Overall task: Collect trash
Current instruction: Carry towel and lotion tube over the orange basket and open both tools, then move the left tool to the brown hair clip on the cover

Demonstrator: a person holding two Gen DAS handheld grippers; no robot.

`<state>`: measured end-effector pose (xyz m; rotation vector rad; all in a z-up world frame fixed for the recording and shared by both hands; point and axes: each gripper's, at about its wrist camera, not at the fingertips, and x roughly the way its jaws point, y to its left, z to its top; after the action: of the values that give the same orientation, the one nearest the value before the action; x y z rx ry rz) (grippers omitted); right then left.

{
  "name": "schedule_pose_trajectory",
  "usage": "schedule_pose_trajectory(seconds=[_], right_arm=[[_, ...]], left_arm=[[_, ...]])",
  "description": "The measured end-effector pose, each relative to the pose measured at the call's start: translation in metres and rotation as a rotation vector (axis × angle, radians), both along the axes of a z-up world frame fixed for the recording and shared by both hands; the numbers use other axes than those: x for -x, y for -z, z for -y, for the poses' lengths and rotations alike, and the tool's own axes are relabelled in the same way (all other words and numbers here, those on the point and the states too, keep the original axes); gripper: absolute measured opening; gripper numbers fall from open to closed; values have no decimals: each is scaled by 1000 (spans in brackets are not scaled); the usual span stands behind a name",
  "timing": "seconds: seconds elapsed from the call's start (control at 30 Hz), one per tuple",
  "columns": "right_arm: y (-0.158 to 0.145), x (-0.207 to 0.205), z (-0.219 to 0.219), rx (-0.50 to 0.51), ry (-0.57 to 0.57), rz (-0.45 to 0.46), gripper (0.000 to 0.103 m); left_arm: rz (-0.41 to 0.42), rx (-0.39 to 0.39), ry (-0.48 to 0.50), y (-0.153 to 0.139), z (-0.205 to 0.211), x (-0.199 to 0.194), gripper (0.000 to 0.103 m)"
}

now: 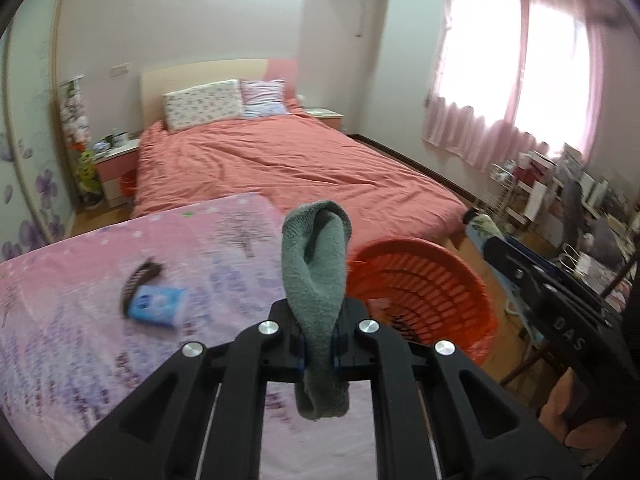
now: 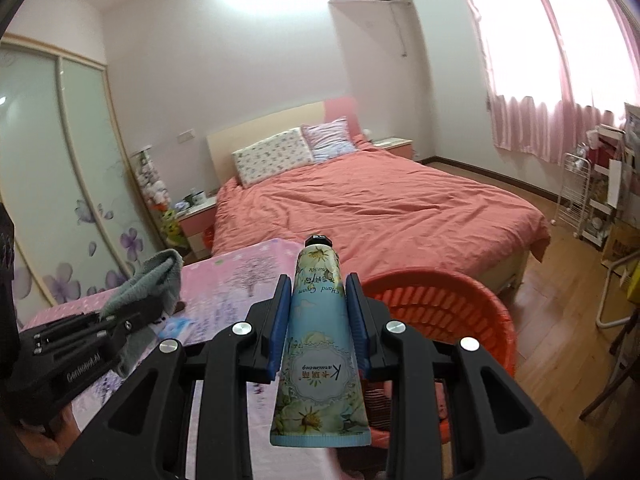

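Grey cloth (image 1: 316, 264) pinched in left claw (image 1: 318, 350); hand cream tube (image 2: 318, 344) clamped in right claw (image 2: 319, 320); orange basket (image 2: 460, 312) beside.

Grey cloth (image 1: 314, 264): rough terry knit, matt. Hand-cream tube (image 2: 320, 344): smooth printed plastic w/ slight sheen, glossy black cap. Orange basket (image 2: 444, 312): hard plastic lattice, semi-gloss. Table cover (image 1: 92, 320): soft printed fabric, matt. Left gripper (image 1: 318, 350) & right gripper (image 2: 320, 320): matt black plastic, shiny metal bolts, blue rubbery pads. Floor (image 2: 560, 280): glossy wood.

Both wrist views face the bed (image 1: 288, 160), sharing the orange basket (image 2: 440, 304).
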<state>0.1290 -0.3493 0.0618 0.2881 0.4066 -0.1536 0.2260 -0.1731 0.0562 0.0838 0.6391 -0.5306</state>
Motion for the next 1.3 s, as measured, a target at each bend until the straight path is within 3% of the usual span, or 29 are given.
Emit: schedule_pose_trajectory(seconds=[0.47,0.53,0.6,0.63,0.7,1.0,1.3], right_arm=[[41,-22,69,-139,73,-50,29],[49,-27,74,-161,69,-68,29],[58,-32,78,-170,77,-86,32],[61,-33,78,-172,78,-96,42],[65,-30,76,-168,85,-104,50],[64,-28,50,-47,64,-158,50],[75,-36,-2,21,-46,-222,54]], left_arm=[[-117,-29,165,64,102,-26,13],[-136,-51,158,78,107,-34,24],[-147,-67,130,88,106,-40,44],[-151,-72,120,91,105,-43,47],[-162,-80,97,97,96,-47,48],[-135,-123,-66,100,15,-63,60],[-105,-164,-325,95,-94,-104,64]])
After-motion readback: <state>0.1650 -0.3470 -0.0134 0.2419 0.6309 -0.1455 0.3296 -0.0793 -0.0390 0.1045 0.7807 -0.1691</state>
